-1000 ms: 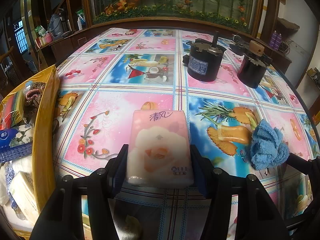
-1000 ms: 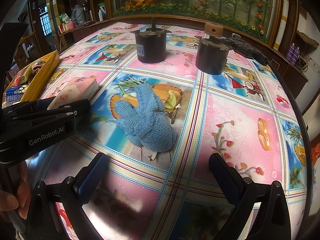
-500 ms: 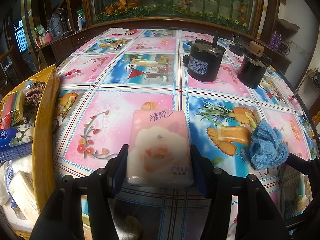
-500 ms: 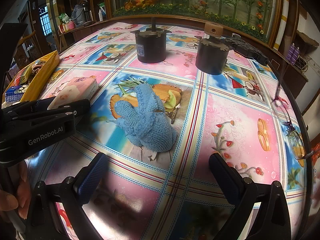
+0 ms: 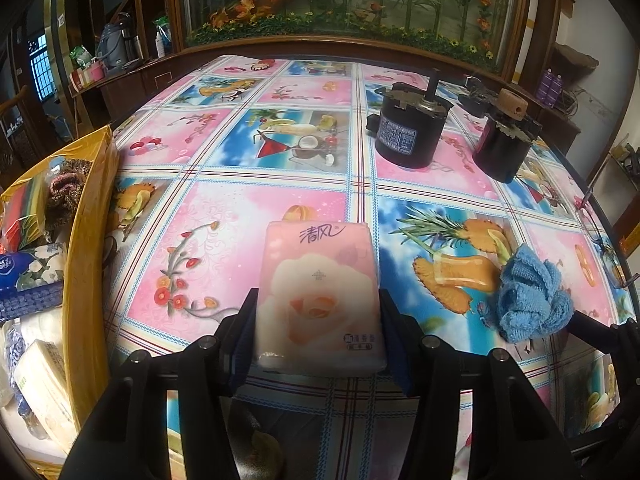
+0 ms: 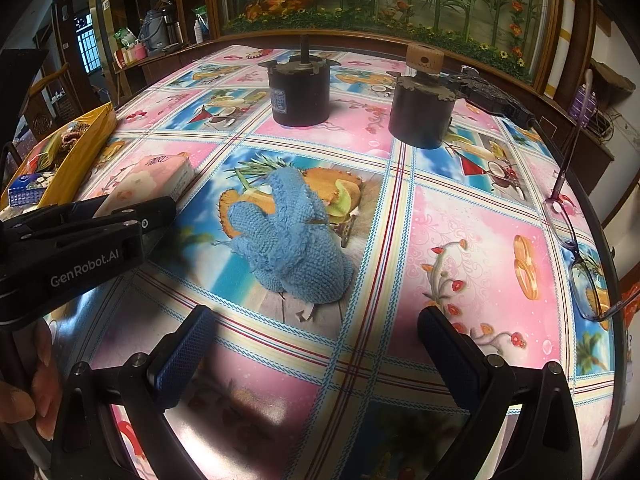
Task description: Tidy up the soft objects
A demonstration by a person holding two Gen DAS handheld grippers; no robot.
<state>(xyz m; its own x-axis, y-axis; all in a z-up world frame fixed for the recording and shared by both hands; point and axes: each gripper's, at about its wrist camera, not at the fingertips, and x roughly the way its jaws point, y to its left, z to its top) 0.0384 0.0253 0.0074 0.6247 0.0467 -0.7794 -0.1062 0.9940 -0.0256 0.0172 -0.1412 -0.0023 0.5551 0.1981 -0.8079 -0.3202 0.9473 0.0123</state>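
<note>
The pink tissue pack is pinched at its near end between the pads of the left gripper; it lies flat on the flowered tablecloth, most of its length projecting forward beyond the fingers; whether it is already lifted clear cannot be told. A soft, slick-wrapped pack held only at its end is judged likely to sag or slide out once raised; a harder squeeze would crumple it. The yellow box at the left table edge, already filled with other tissue packs and knitted things, is taken as the destination; its tall wall could be struck by the drooping far end if the pack is carried low, and a pack laid on the heap could slip off. The blue knitted cloth lies loose just ahead of the right gripper, whose jaws are spread wide and empty; its loops could be snagged, or only one fold caught. A pair of spectacles near the right edge and two dark motors beyond could be knocked by a careless sweep.
</note>
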